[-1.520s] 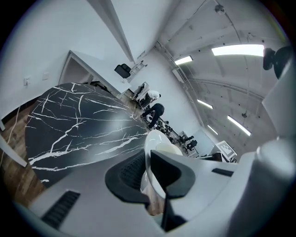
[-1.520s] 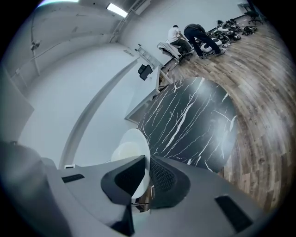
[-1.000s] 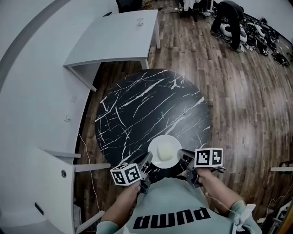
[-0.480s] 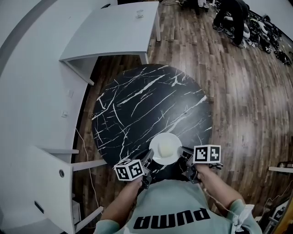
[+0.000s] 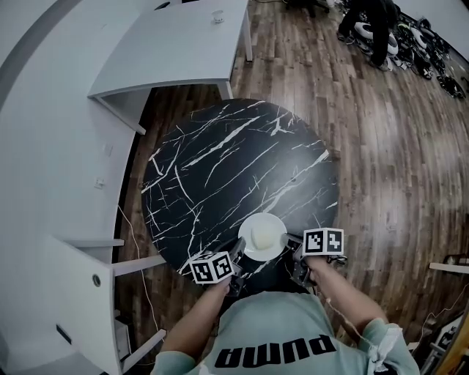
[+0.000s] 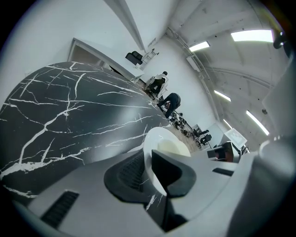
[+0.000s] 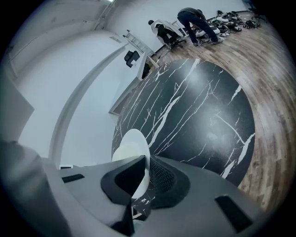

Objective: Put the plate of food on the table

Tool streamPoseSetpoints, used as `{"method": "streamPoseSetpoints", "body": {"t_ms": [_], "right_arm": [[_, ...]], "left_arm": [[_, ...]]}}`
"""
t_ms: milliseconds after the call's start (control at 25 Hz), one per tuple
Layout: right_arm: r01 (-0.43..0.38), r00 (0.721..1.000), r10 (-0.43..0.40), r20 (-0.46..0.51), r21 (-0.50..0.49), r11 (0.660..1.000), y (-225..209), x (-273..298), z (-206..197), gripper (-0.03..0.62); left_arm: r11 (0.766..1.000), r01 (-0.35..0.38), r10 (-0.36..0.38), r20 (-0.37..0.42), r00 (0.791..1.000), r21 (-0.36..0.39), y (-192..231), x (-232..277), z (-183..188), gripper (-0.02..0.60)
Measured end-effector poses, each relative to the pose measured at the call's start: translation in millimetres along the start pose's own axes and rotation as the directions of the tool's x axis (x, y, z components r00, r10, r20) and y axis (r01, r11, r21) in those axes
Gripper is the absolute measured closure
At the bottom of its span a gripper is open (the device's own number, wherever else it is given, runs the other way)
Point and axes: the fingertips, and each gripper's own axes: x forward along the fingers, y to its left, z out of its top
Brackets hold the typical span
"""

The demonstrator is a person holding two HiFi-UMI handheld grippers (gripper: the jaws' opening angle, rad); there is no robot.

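Round white plate (image 5: 262,236), so no long axis to name; face up and about level in the head view, over the near edge of the black, white-veined round surface (image 5: 220,168). Cannot tell whether resting on the marble or just above it.

In the plate, one pale, rounded mound of food (image 5: 264,234), sitting near the middle and clear of the rim. Nothing else in it.

Left hand-held gripper (image 5: 238,253) closed on the plate's left rim: in the left gripper view, thin white edge (image 6: 155,152) seen side-on and pinched between the two dark jaws (image 6: 150,173), cream-coloured food (image 6: 172,148) showing just past the nearer jaw.

Right hand-held gripper (image 5: 294,250) clamped on the opposite, right rim: in the right gripper view, plate (image 7: 132,148) again edge-on, nipped between the ridged pads (image 7: 147,178), jaws parted only by the thickness of the rim. Marker cubes to either side of the plate, close to the person's chest.

Rest of the dark surface bare of things. Beyond it a white desk (image 5: 176,51) against the curved wall, brown plank floor (image 5: 396,146) to the right, and a bent-over person (image 5: 366,22) far off at the top edge, among scattered gear.
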Motion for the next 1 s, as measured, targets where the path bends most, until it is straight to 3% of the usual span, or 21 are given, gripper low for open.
{"method": "streamPoseSetpoints", "body": {"t_ms": [1000], "right_arm": [[0.062, 0.997, -0.062, -0.048, -0.007, 0.998, -47.0, 44.5, 10.3, 0.559]], "left_arm": [[0.992, -0.101, 0.106, -0.059, 0.993, 0.073, 35.0, 49.8, -11.2, 0.518]]}}
